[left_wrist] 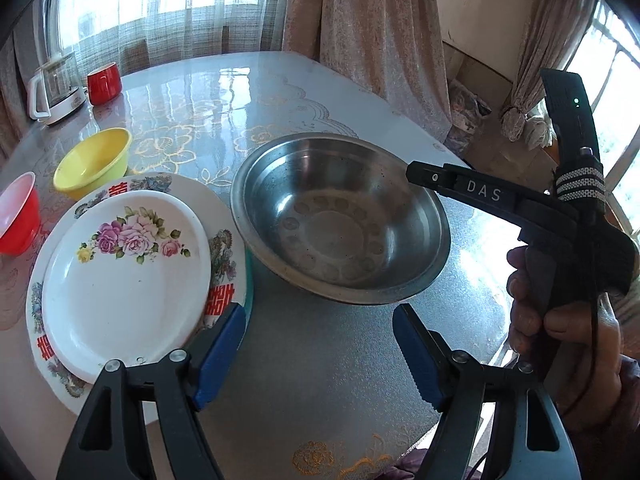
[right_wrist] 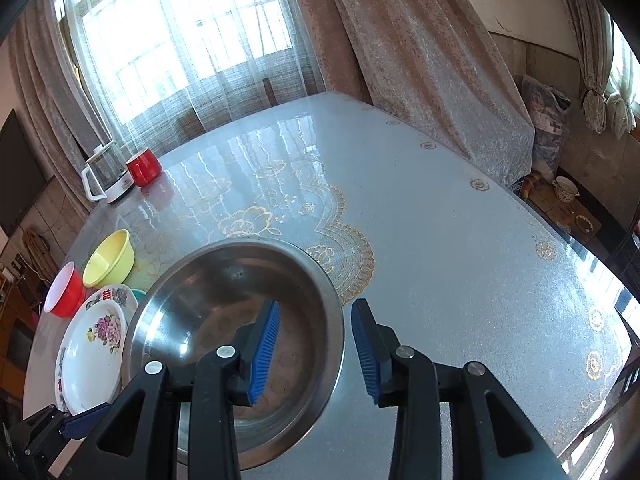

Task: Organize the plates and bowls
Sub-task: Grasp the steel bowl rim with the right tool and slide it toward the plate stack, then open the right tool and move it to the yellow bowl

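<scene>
A large steel bowl (left_wrist: pixel 340 220) sits on the table, also in the right wrist view (right_wrist: pixel 236 312). Left of it a white flowered plate (left_wrist: pixel 124 276) lies on a bigger patterned plate (left_wrist: pixel 224 240); the flowered plate also shows in the right wrist view (right_wrist: pixel 94 356). A yellow bowl (left_wrist: pixel 94 162) and a red bowl (left_wrist: pixel 18 220) stand further left. My left gripper (left_wrist: pixel 320 354) is open and empty, just in front of the steel bowl and plates. My right gripper (right_wrist: pixel 316 350) is open and straddles the steel bowl's right rim, one finger inside, one outside.
A glass kettle (left_wrist: pixel 56 88) and a red mug (left_wrist: pixel 104 82) stand at the table's far left corner. Curtains hang behind the table. The table's right edge (right_wrist: pixel 592 248) drops to the floor, where a small pot stands.
</scene>
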